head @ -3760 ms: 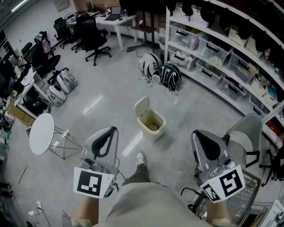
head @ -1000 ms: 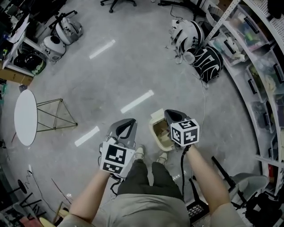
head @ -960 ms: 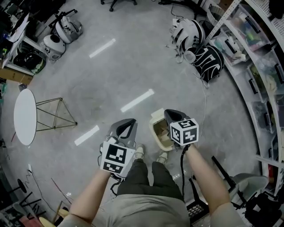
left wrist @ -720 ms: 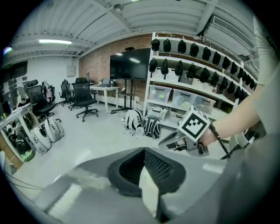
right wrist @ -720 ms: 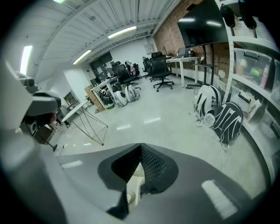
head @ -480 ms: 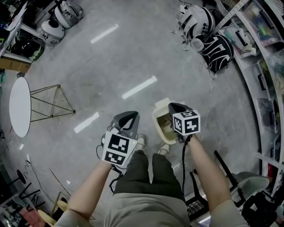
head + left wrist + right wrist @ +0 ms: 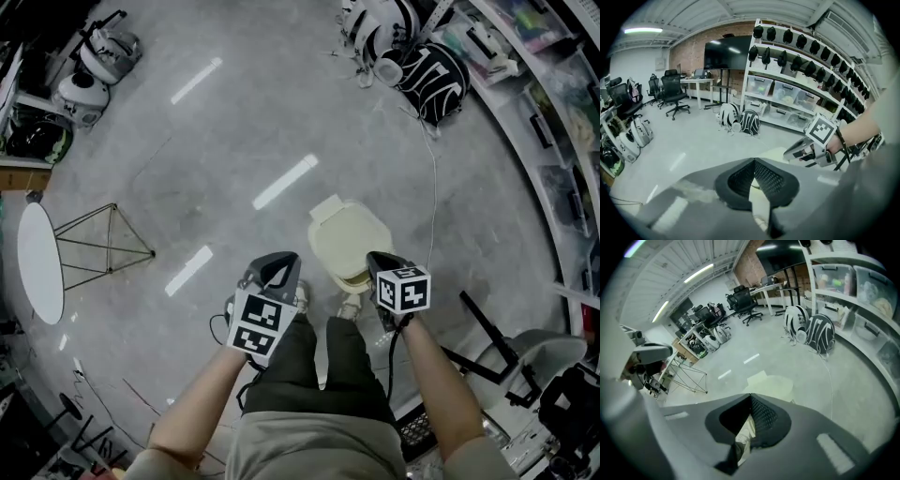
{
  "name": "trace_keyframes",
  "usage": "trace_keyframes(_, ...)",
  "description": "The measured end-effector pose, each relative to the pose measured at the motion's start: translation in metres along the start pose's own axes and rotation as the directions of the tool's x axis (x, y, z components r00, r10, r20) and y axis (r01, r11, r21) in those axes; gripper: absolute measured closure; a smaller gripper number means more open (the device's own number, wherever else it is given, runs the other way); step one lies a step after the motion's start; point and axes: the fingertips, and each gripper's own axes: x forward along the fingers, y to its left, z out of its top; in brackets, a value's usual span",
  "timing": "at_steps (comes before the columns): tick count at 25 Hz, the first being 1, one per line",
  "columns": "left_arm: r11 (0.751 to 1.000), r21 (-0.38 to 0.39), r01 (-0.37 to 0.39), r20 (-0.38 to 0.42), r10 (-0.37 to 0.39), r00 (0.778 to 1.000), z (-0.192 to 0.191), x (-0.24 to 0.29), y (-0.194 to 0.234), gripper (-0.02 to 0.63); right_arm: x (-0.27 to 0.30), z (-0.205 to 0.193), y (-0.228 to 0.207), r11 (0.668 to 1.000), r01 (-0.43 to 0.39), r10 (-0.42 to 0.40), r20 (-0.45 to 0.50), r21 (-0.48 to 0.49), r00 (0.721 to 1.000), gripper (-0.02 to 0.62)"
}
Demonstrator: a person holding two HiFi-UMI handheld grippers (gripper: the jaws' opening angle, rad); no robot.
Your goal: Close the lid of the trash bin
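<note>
Nearest you, your left hand-held gripper (image 7: 278,265) and right hand-held gripper (image 7: 380,261) hang over your knees. Both gripper views show each with its jaws drawn together at the tips and nothing between them. The right one is poised over the near right corner of the cream plastic trash bin (image 7: 351,278); whether it touches cannot be told from above. The left one sits just beside the bin's left side, apart from it. The bin stands at your feet on the grey concrete surface (image 7: 234,131), nearer its right edge than its left. Its flat cream lid (image 7: 345,239) lies down over the opening, with no gap or contents in sight from the head view, so the closing looks done. What appears left is only to draw both tools clear, and perhaps a press to confirm the lid is seated. Farther off, a white round table (image 7: 39,262) stands at the surface's left edge. Black-and-white backpacks (image 7: 408,47) lie toward the far right corner, below the storage shelving (image 7: 562,112).
</note>
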Motion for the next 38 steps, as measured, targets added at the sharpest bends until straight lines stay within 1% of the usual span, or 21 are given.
trace_keyframes(5,0.997,0.021,0.074,-0.066,-0.072,0.995,-0.025,0.046,-0.033,0.603,0.013,-0.056,-0.039,0.996,0.019,-0.018,-0.021,0.088,1.000,0.592)
trace_keyframes(8,0.989,0.064,0.131,-0.123,-0.122,0.985,-0.045,0.075,-0.048,0.603,0.031,-0.084,-0.052,0.987,0.020,-0.017,-0.025,0.162,1.000,0.592)
trace_keyframes(10,0.984,0.088,0.155,-0.149,-0.141,0.979,-0.056,0.095,-0.055,0.603,0.044,-0.097,-0.062,0.983,0.024,-0.017,-0.038,0.184,0.999,0.592)
trace_keyframes(12,0.981,0.099,0.169,-0.174,-0.151,0.973,-0.071,0.113,-0.059,0.603,0.061,-0.112,-0.072,0.982,0.034,-0.022,-0.066,0.186,0.998,0.592)
trace_keyframes(15,0.979,0.093,0.183,-0.209,-0.161,0.965,-0.093,0.133,-0.065,0.603,0.081,-0.133,-0.085,0.979,0.032,-0.014,-0.092,0.202,0.996,0.591)
trace_keyframes(18,0.978,0.090,0.190,-0.221,-0.167,0.961,-0.103,0.148,-0.071,0.603,0.094,-0.148,-0.099,0.977,0.046,-0.019,-0.129,0.208,0.991,0.591)
trace_keyframes(19,0.977,0.090,0.193,-0.223,-0.169,0.960,-0.105,0.151,-0.072,0.603,0.099,-0.152,-0.102,0.980,0.059,-0.030,-0.150,0.191,0.988,0.591)
trace_keyframes(21,0.976,0.092,0.200,-0.229,-0.174,0.958,-0.107,0.156,-0.074,0.603,0.106,-0.156,-0.104,0.989,0.081,-0.057,-0.184,0.125,0.981,0.591)
trace_keyframes(23,0.975,0.093,0.200,-0.233,-0.174,0.957,-0.107,0.158,-0.074,0.603,0.110,-0.154,-0.102,0.995,0.082,-0.069,-0.188,0.062,0.980,0.589)
trace_keyframes(24,0.976,0.092,0.196,-0.233,-0.171,0.958,-0.106,0.158,-0.073,0.603,0.110,-0.153,-0.101,0.995,0.081,-0.070,-0.185,0.051,0.980,0.589)
trace_keyframes(27,0.980,0.081,0.183,-0.225,-0.161,0.961,-0.098,0.156,-0.072,0.603,0.105,-0.152,-0.103,0.992,0.095,-0.077,-0.187,0.086,0.979,0.591)
trace_keyframes(29,0.980,0.079,0.181,-0.217,-0.160,0.963,-0.088,0.151,-0.074,0.603,0.094,-0.143,-0.105,0.987,0.111,-0.090,-0.171,0.119,0.981,0.592)
trace_keyframes(31,0.980,0.086,0.178,-0.210,-0.157,0.965,-0.077,0.141,-0.075,0.603,0.077,-0.125,-0.101,0.983,0.108,-0.089,-0.130,0.149,0.987,0.591)
trace_keyframes(33,0.982,0.091,0.167,-0.198,-0.146,0.969,-0.060,0.127,-0.074,0.603,0.055,-0.104,-0.091,0.983,0.089,-0.077,-0.082,0.158,0.994,0.591)
trace_keyframes(36,0.987,0.089,0.133,-0.153,-0.118,0.981,-0.025,0.104,-0.071,0.603,0.012,-0.069,-0.074,0.991,0.060,-0.059,-0.016,0.116,0.998,0.592)
trace_keyframes(38,0.989,0.105,0.107,-0.109,-0.095,0.989,0.006,0.088,-0.066,0.603,-0.021,-0.040,-0.064,0.995,0.044,-0.048,0.041,0.084,0.998,0.592)
